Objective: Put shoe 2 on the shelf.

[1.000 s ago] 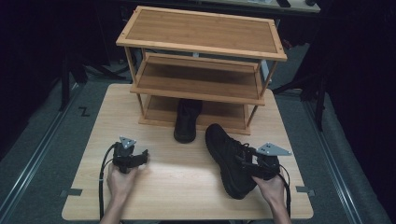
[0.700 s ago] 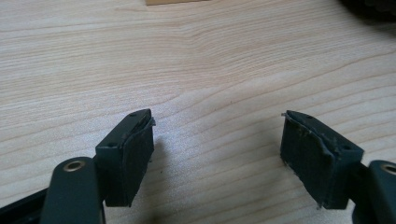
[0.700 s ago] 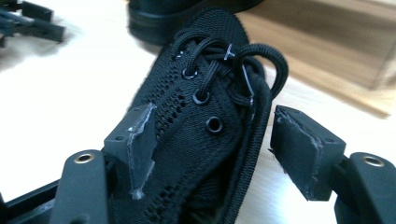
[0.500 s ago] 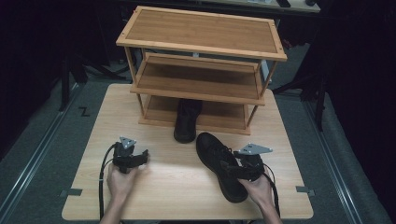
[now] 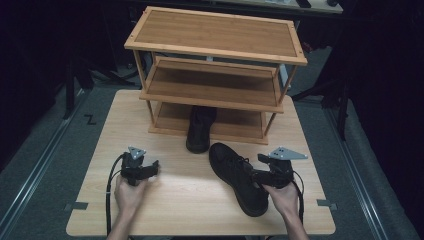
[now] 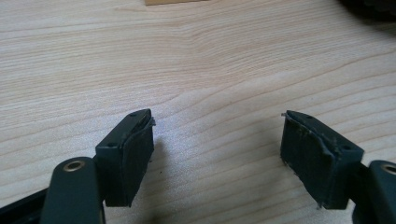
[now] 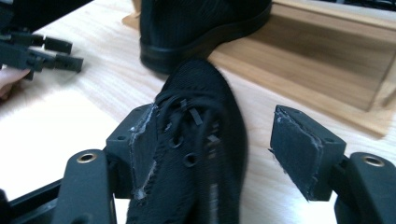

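The right gripper (image 5: 260, 176) sits at the near right of the table (image 5: 200, 210), at the laced shoe (image 5: 239, 176). In the right gripper view its jaws stand apart: the left pad (image 7: 140, 149) touches the laced upper of the shoe (image 7: 201, 154), while the right pad (image 7: 299, 154) stands clear of it with bare tabletop in the gap. The jaws are therefore open about the shoe and not clamped on it. The shoe lies on the table, with its toe pointing toward the wooden rack (image 5: 215, 60) and its heel near the front edge. A second black shoe (image 5: 200, 127) rests partly under the bottom shelf (image 5: 235, 122) of the rack, with its near end projecting onto the table; the toe of the laced shoe lies just beside that end. In the right gripper view the second shoe (image 7: 196, 28) appears directly beyond the laced shoe's toe. The left gripper (image 5: 152, 167) sits at the near left of the table, well apart from both shoes. In the left gripper view its jaws are open wide, with only bare tabletop (image 6: 196, 70) between the pads (image 6: 135, 154).
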Available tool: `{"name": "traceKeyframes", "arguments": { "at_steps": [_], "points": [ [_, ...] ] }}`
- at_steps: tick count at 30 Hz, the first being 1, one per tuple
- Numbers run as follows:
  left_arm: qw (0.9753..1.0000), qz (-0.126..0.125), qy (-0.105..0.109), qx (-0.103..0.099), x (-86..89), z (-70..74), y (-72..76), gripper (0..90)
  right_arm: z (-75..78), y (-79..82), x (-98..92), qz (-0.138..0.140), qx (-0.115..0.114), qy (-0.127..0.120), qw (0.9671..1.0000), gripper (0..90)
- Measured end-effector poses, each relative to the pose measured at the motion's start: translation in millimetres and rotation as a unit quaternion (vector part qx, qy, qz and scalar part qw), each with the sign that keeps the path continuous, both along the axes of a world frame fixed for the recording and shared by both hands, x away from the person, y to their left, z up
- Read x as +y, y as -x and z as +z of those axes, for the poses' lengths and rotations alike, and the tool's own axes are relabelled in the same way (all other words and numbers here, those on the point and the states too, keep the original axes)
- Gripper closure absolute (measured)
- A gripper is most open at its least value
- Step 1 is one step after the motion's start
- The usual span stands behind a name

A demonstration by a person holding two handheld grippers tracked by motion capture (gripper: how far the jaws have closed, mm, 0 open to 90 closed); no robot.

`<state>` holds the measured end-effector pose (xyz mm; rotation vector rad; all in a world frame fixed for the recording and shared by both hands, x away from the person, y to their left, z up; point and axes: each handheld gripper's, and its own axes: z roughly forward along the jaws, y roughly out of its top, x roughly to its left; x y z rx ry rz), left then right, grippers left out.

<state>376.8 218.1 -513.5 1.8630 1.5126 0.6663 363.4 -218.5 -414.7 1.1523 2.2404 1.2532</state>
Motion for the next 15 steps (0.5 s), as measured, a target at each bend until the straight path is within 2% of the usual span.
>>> {"name": "traceKeyframes", "arguments": {
  "at_steps": [3,5,8,9,11,12,14,15],
  "points": [
    [1.0000,0.000,0.000,0.000,0.0,0.0,0.0,26.2,2.3,-4.1,-3.6,-0.005,0.000,0.009,0.9999,34.2],
    [1.0000,0.000,0.000,0.000,0.0,0.0,0.0,26.2,-1.3,-11.0,-5.7,-0.005,0.013,0.027,0.9995,35.9],
    [1.0000,0.000,0.000,0.000,0.0,0.0,0.0,26.2,-6.9,-15.1,-5.8,-0.002,0.022,0.037,0.9991,38.8],
    [1.0000,0.000,0.000,0.000,0.0,0.0,0.0,26.1,-13.5,-18.3,-3.4,0.002,0.030,0.057,0.9979,43.7],
    [1.0000,0.000,0.000,0.000,0.0,0.0,0.0,26.1,-17.0,-19.5,-2.5,0.010,0.035,0.058,0.9976,46.9],
    [1.0000,0.000,0.000,0.000,-0.1,0.0,0.0,26.1,-22.5,-20.6,-2.0,0.029,0.041,0.051,0.9974,55.0],
    [1.0000,0.000,0.000,0.000,0.0,0.0,0.0,26.1,-24.9,-21.2,-1.6,0.033,0.043,0.049,0.9973,57.5],
    [1.0000,0.000,0.000,0.000,-0.1,0.0,0.0,26.2,-28.1,-23.9,-3.2,0.043,0.060,0.032,0.9968,62.3]
  ]
}}
